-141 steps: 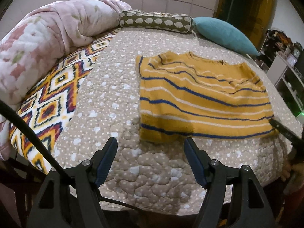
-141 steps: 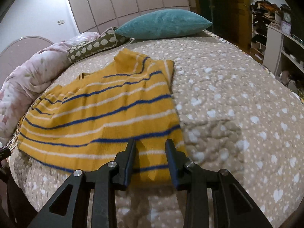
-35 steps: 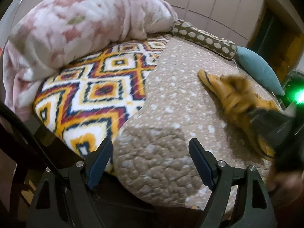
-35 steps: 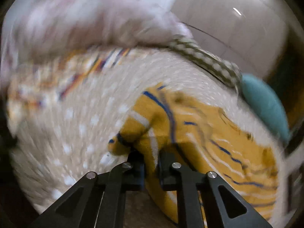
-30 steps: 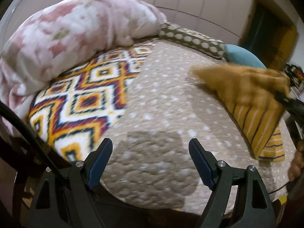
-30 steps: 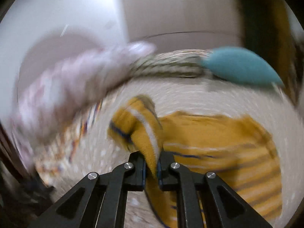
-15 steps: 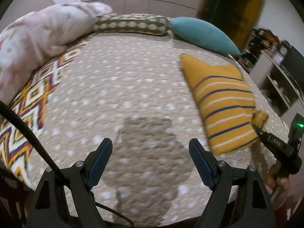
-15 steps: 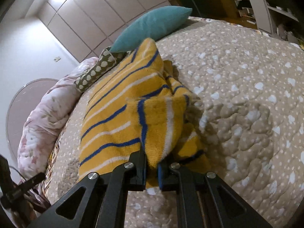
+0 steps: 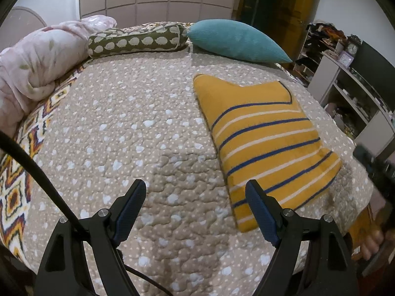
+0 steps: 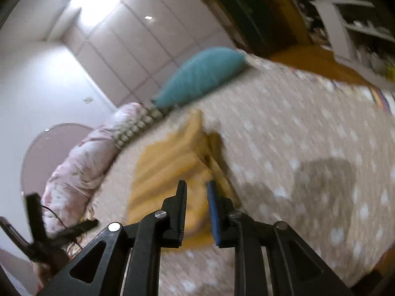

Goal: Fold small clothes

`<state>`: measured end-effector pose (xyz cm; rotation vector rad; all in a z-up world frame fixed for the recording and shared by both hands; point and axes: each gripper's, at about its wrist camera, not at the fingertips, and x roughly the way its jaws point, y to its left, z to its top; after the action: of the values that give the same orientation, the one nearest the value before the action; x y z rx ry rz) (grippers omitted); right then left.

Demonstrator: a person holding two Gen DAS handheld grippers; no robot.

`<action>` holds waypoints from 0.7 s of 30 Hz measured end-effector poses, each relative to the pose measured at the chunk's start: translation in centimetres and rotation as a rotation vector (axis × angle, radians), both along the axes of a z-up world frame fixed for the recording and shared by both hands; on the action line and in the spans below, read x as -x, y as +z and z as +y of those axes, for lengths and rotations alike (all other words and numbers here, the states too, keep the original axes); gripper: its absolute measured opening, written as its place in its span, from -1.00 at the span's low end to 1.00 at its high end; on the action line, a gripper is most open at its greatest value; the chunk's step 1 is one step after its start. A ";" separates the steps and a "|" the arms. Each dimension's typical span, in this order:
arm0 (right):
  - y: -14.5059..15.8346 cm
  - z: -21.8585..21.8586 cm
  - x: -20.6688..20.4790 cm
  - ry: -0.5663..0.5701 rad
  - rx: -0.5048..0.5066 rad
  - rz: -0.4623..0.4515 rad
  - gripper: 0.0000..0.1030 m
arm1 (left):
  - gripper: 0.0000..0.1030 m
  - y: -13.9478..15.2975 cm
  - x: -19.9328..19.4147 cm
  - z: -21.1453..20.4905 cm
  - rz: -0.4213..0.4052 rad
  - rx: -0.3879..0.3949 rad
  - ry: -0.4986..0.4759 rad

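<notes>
A yellow sweater (image 9: 261, 138) with blue and white stripes lies folded in half on the right part of the dotted beige quilt (image 9: 123, 123). My left gripper (image 9: 195, 190) stands open and empty above the quilt near the front edge, its right finger just left of the sweater's near corner. In the blurred right wrist view the sweater (image 10: 167, 162) lies right ahead of my right gripper (image 10: 196, 192). Its jaws are opening, a narrow gap shows between the pads, and the cloth's near edge sits under and behind them, not pinched.
A teal pillow (image 9: 237, 40) and a spotted bolster (image 9: 138, 40) lie at the head of the bed. A pink comforter (image 9: 37, 59) is heaped at the left over a geometric blanket (image 9: 14, 185). Shelves (image 9: 345, 74) stand to the right. A hand (image 9: 370, 244) shows at the bed's right corner.
The right gripper carried the sweater's edge across, laid it down folded in half, and its jaws have parted off the cloth. The left gripper swung right toward the sweater, still open.
</notes>
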<state>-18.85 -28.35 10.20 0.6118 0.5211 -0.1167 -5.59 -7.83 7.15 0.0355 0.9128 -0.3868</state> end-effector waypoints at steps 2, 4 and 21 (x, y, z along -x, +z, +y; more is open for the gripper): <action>0.9 0.6 -2.2 0.048 0.018 -0.009 -0.61 | 0.58 -0.2 -0.4 -0.2 0.013 0.021 -0.004; 0.6 1.4 -5.4 0.111 0.034 0.008 -0.61 | 0.58 -0.4 -0.9 -0.6 0.030 0.042 -0.013; -5.5 -3.5 -13.7 0.192 0.000 0.233 0.36 | 0.82 -6.3 -9.1 -5.1 0.266 0.336 -0.176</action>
<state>-5.13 -31.89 4.68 0.5476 0.8025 -0.0054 3.53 -12.89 0.80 -0.2506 1.1000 -0.7171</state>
